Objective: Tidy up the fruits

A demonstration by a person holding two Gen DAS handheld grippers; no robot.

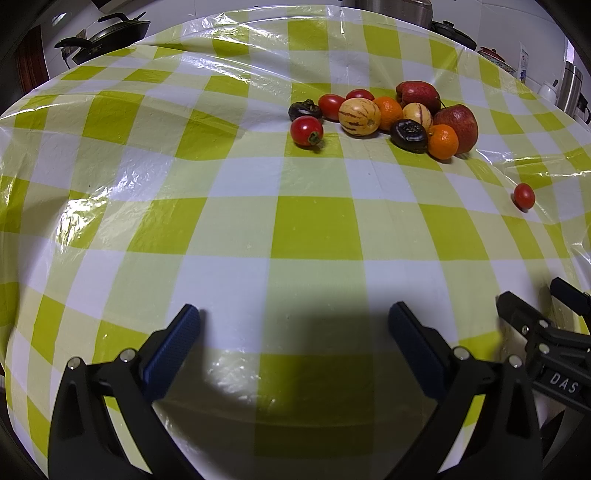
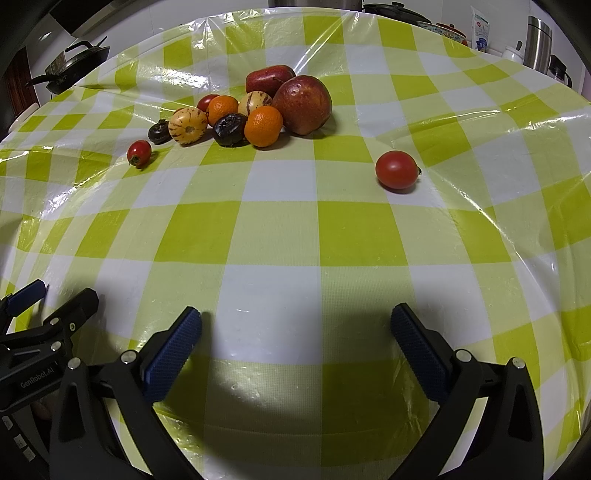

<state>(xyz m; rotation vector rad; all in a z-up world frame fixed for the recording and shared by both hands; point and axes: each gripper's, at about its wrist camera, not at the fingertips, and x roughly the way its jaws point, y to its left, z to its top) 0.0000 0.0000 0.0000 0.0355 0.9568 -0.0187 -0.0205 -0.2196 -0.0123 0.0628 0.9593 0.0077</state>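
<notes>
A pile of fruit lies at the far side of the checked tablecloth: two red apples [image 2: 306, 103], two oranges [image 2: 263, 125], two striped yellow melons [image 2: 187, 125], dark purple fruits [image 2: 229, 129] and red tomatoes [image 1: 306, 130]. One tomato [image 2: 396, 169] lies alone to the right of the pile, also seen in the left wrist view as the lone tomato [image 1: 524, 196]. My left gripper [image 1: 294, 321] is open near the table's front, nothing between its fingers. My right gripper [image 2: 296, 323] is open too, empty, well short of the lone tomato.
The green and white tablecloth [image 2: 280, 229] is covered in shiny plastic. Pans [image 1: 107, 35] sit at the back left. A steel flask [image 2: 537, 44], a bowl and a packet stand at the back right. The other gripper shows at each view's edge [image 1: 546, 332].
</notes>
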